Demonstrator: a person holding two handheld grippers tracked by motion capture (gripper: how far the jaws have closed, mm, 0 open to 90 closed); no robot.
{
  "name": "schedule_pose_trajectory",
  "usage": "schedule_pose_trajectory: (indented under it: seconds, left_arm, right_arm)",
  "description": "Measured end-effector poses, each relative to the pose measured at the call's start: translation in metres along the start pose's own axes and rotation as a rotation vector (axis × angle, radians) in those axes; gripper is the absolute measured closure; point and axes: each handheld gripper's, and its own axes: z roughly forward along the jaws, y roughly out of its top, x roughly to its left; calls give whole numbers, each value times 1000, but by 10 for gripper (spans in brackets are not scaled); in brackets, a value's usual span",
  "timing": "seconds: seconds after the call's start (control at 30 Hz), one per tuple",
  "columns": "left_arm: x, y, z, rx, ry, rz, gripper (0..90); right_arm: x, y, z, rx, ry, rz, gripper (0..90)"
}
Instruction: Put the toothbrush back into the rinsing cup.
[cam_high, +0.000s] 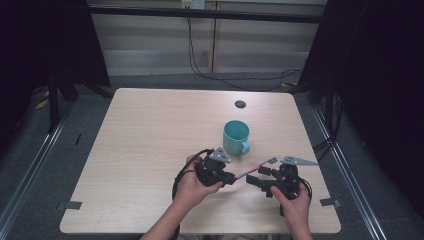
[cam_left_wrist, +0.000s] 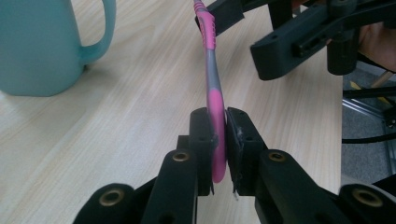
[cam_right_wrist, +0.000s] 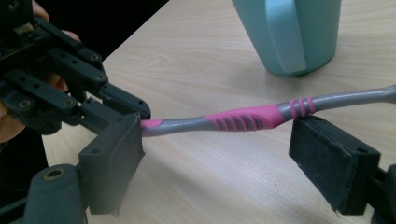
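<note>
Jaws of the left gripper (cam_left_wrist: 218, 140) pinch a pink toothbrush (cam_left_wrist: 212, 74) near the mug (cam_high: 236, 137); the right gripper's (cam_right_wrist: 233, 154) are spread around it.

The teal mug (cam_high: 236, 137) stands just beyond both tools (toothbrush (cam_high: 252, 169) spanning between them), with bare table (cam_high: 150, 135) leftward.

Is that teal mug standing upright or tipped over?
Upright. The teal mug stands on its base on the wooden table, its open mouth facing up and its handle at the side.
</note>
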Motion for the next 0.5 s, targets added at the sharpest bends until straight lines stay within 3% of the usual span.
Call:
schedule_pose_trajectory:
  seconds: [0.1,0.23,0.27,0.33,0.5]
  left_arm:
    - [0,0,0,-11,-3,3,817]
    - [0,-1,0,-1,1,5,816]
    - [0,-1,1,0,0,4,816]
    - [-1,-2,2,7,2,0,816]
    - [-1,-4,5,23,-4,2,816]
  right_arm:
    - [0,1,1,3,-2,9,176]
    - [1,6,0,-38,8,20,238]
    - [2,9,-1,-65,19,22,375]
    - [3,10,-1,-71,21,26,411]
    - [6,16,-2,-122,56,72,644]
